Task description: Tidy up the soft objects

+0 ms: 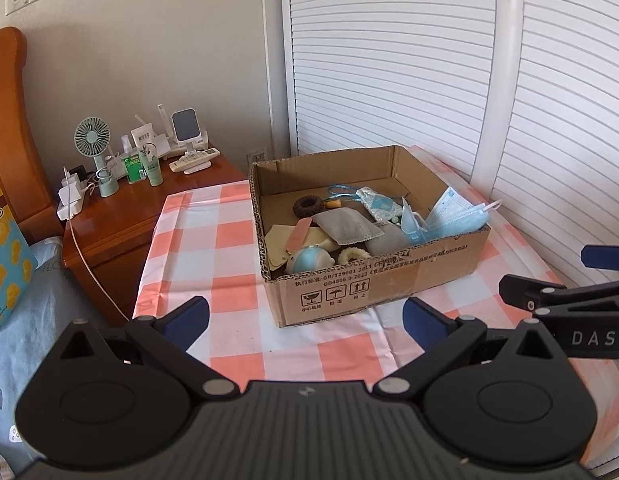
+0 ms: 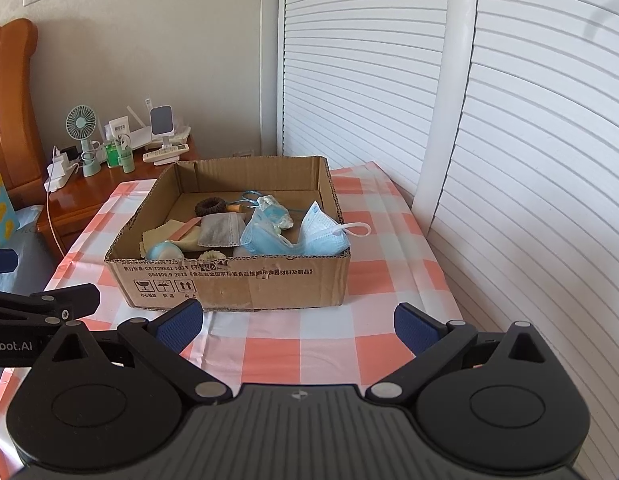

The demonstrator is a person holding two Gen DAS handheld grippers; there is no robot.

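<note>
My 2 wrist cameras sit low behind their fingers, looking forward and slightly down across the table (image 1: 237,340). Both face the cardboard box (image 1: 373,284) from near its front wall, the left view from its left, the right view head-on. Both share box, nightstand (image 2: 89,192) and louvered doors (image 2: 369,60).

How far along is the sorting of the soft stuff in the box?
Nothing looks sorted: the blue masks, grey mask and scrunchie lie jumbled in the cardboard box. The left gripper and right gripper are open and empty. Everything is left.
</note>
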